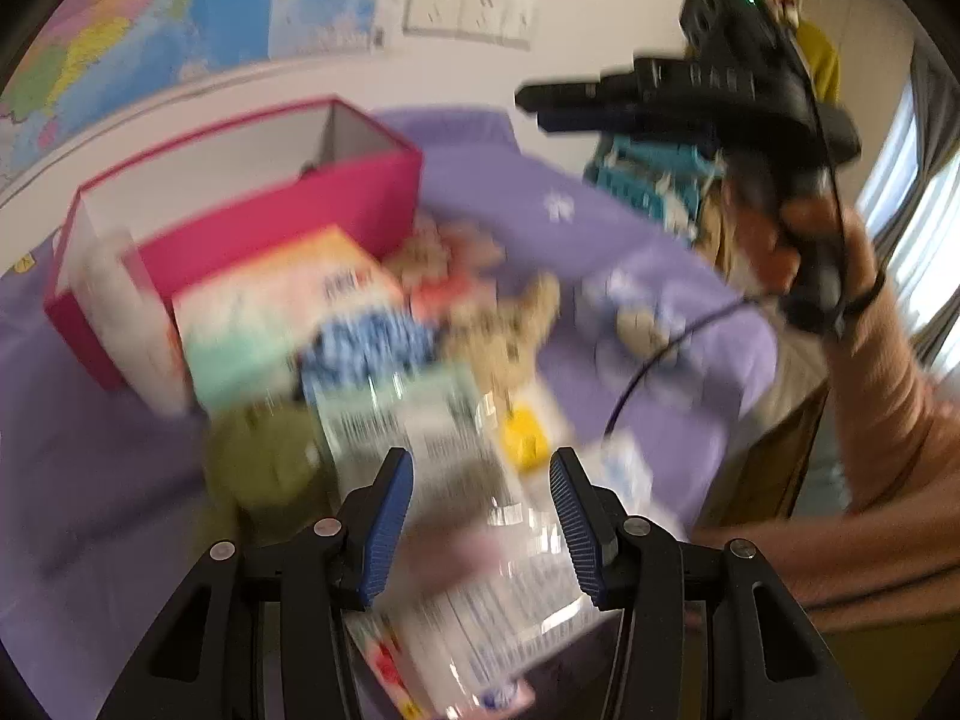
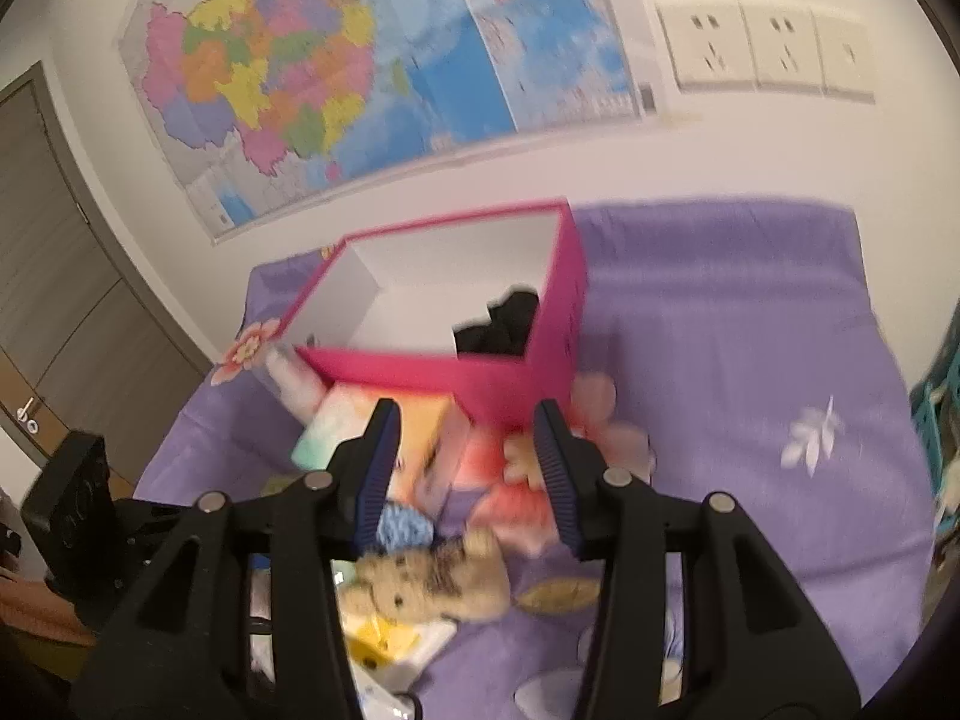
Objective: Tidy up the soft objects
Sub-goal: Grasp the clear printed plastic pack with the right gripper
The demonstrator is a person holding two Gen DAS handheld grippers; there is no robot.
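Observation:
A pink box stands open on the purple sheet with a dark cloth item in its near corner. In front of it lies a pile: a tan plush bear, a blue knit piece, a pink-red plush and a pastel pack. My right gripper hovers open above the pile with nothing between its pads. In the blurred left wrist view my left gripper stands open over a clear printed packet; its pads do not press on it. The right gripper hangs high at the right.
A map and wall sockets are on the wall behind the bed. A door is at the left. A teal basket stands past the bed's right edge. A yellow item and an olive soft thing lie near the packet.

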